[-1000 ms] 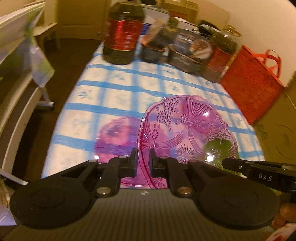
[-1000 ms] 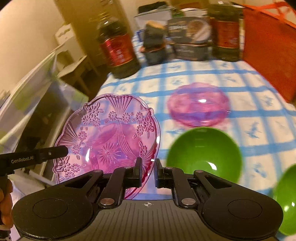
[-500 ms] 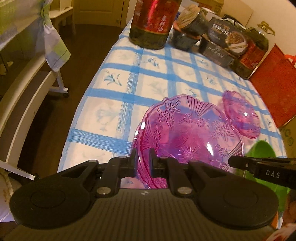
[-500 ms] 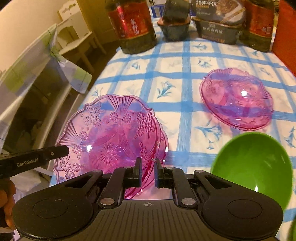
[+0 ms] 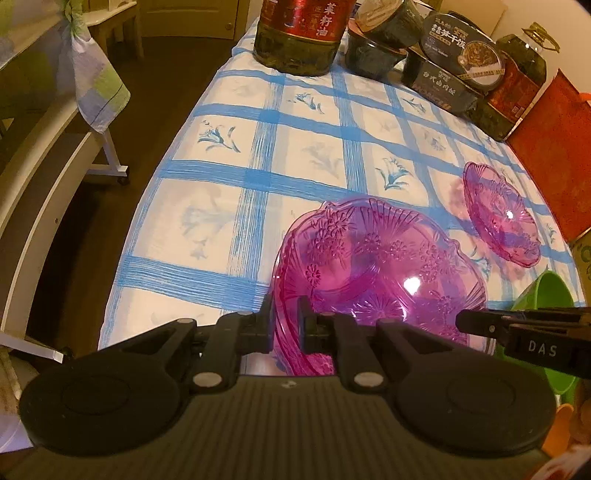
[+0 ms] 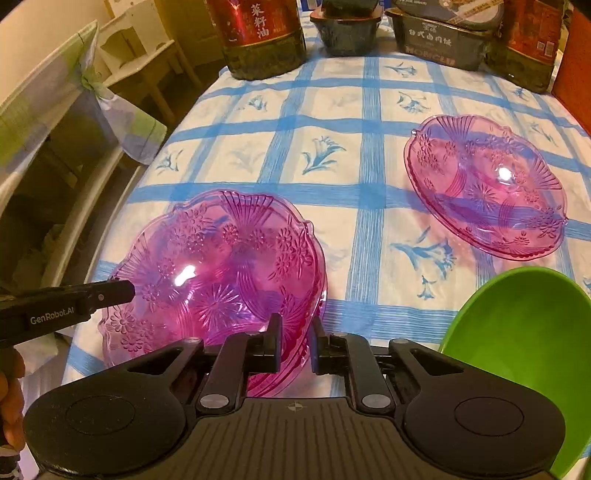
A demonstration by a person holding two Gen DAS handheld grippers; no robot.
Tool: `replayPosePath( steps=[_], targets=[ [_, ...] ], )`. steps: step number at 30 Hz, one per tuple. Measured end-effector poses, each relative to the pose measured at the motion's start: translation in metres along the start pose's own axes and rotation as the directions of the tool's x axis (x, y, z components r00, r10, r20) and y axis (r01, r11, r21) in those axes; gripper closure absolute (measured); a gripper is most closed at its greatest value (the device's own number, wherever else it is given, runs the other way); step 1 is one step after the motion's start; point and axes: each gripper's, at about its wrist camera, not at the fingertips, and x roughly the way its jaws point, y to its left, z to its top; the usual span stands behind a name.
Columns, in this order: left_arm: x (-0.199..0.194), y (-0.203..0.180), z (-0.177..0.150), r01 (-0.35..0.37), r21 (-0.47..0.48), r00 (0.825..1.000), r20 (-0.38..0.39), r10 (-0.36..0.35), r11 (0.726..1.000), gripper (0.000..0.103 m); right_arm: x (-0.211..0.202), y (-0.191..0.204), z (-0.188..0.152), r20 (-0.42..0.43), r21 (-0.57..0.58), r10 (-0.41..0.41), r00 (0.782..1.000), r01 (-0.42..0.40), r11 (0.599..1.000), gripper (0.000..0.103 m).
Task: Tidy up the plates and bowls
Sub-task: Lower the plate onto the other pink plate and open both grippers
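Note:
Both grippers hold one pink patterned glass plate point(image 5: 376, 273), seen also in the right wrist view point(image 6: 221, 273). It lies on or just above another pink plate on the blue-checked tablecloth point(image 5: 258, 177). My left gripper point(image 5: 286, 325) is shut on the plate's left rim. My right gripper point(image 6: 293, 341) is shut on its near right rim. A third pink plate point(image 6: 484, 184) lies further right, also visible in the left wrist view point(image 5: 498, 214). A green bowl point(image 6: 524, 347) sits at the right front.
Large oil bottles point(image 6: 258, 33), dark food tubs point(image 6: 439, 37) and a red bag point(image 5: 554, 155) line the table's far and right sides. A white shelf unit with cloth point(image 5: 44, 110) stands left of the table, across a floor gap.
Both grippers carried the pink plate down and leftward to the near left of the table, lowering it from a tilted pose onto another pink plate. Both stayed shut.

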Motion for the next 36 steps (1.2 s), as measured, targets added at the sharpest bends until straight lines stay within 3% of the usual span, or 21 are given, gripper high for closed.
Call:
replayPosePath(
  steps=[8, 9, 11, 12, 13, 17, 26, 30, 36],
  targets=[
    [0.002, 0.001, 0.001, -0.006, 0.011, 1.0, 0.008, 0.006, 1.0, 0.093, 0.003, 0.004, -0.001, 0.002, -0.013, -0.007, 1.0, 0.007, 1.0, 0.087],
    [0.003, 0.001, 0.001, -0.004, 0.014, 1.0, 0.009, 0.004, 1.0, 0.091, 0.003, 0.004, -0.001, 0.005, -0.014, -0.002, 1.0, 0.003, 1.0, 0.084],
    [0.001, 0.002, 0.0, 0.0, 0.004, 1.0, 0.02, 0.0, 1.0, 0.082, 0.001, 0.003, -0.002, 0.016, -0.008, -0.003, 1.0, 0.003, 1.0, 0.066],
    [-0.001, 0.002, -0.001, 0.001, -0.002, 1.0, 0.025, -0.001, 1.0, 0.079, -0.002, 0.003, -0.003, 0.027, -0.002, 0.0, 1.0, 0.0, 1.0, 0.051],
    [-0.002, 0.003, -0.001, 0.002, -0.006, 1.0, 0.029, -0.002, 1.0, 0.079, -0.004, 0.002, -0.004, 0.037, 0.003, 0.004, 0.999, -0.004, 1.0, 0.047],
    [-0.017, 0.004, -0.006, 0.011, -0.03, 0.998, 0.057, -0.009, 0.999, 0.077, -0.02, -0.001, -0.009, 0.059, 0.031, 0.019, 0.998, -0.021, 0.999, 0.047],
    [-0.068, -0.015, -0.035, 0.076, -0.06, 0.988, 0.142, -0.067, 0.995, 0.062, -0.083, -0.002, -0.046, 0.156, 0.069, 0.037, 0.987, -0.048, 0.996, 0.047],
    [-0.089, -0.031, -0.052, 0.091, -0.032, 0.982, 0.171, -0.084, 0.995, 0.059, -0.114, -0.006, -0.068, 0.205, 0.076, 0.0, 0.979, -0.016, 0.997, 0.046],
    [-0.116, -0.062, -0.078, 0.118, 0.039, 0.97, 0.208, -0.124, 0.992, 0.041, -0.155, -0.021, -0.103, 0.248, 0.104, -0.075, 0.966, 0.051, 0.993, 0.04]
  ],
)
